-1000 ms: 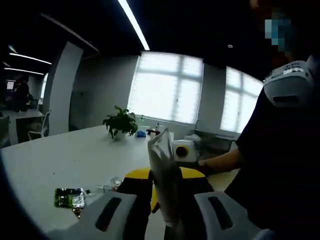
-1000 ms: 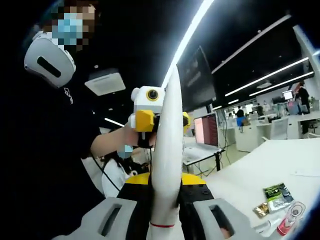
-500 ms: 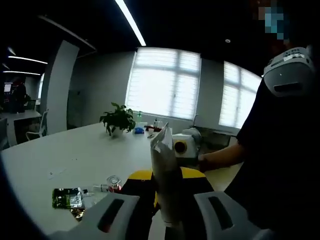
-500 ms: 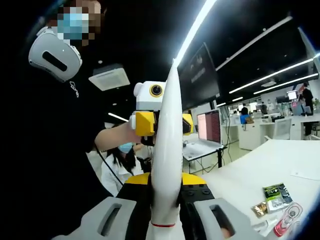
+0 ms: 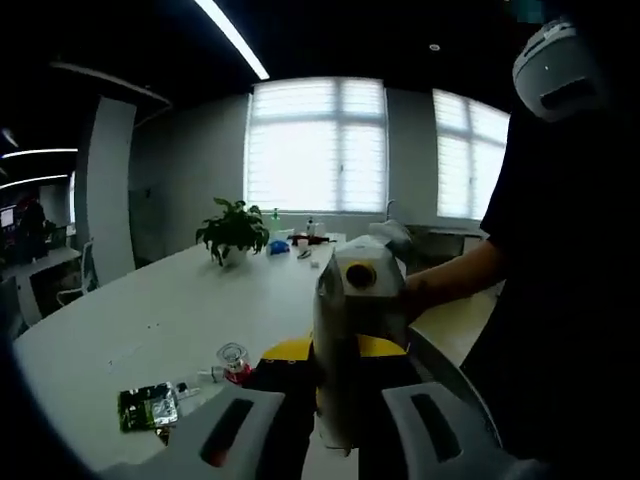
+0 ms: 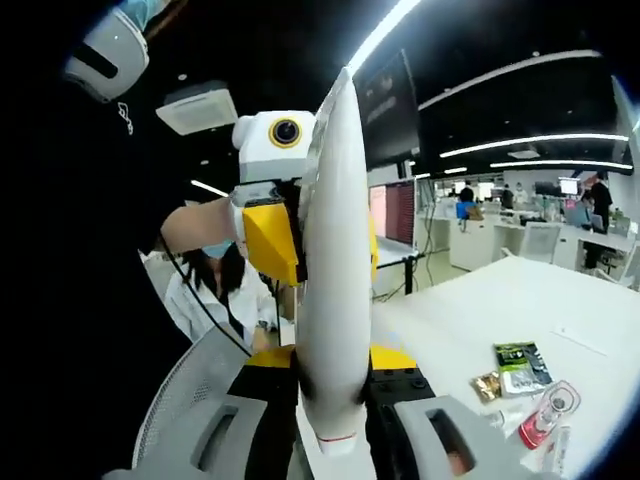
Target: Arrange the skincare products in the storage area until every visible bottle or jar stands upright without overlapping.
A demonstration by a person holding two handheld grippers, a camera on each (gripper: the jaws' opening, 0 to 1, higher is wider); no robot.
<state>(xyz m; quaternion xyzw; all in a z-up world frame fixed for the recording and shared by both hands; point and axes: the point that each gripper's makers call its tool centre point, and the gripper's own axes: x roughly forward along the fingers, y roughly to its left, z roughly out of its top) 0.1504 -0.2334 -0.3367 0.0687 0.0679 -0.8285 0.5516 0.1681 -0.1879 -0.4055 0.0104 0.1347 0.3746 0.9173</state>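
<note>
Both hand-held grippers are clamped on one white tube, held in the air above the bench: the right hand-held gripper grips its lower end by the red ring, while the left hand-held gripper grips the tube by its flat crimped end. Behind it, on the white bench, lie a small clear bottle with a red neck and green sachets. The tube appears to be mid-carry, not yet stood up; the next move likely calls for lowering it onto bare bench, upright, apart from the bottle.
</note>
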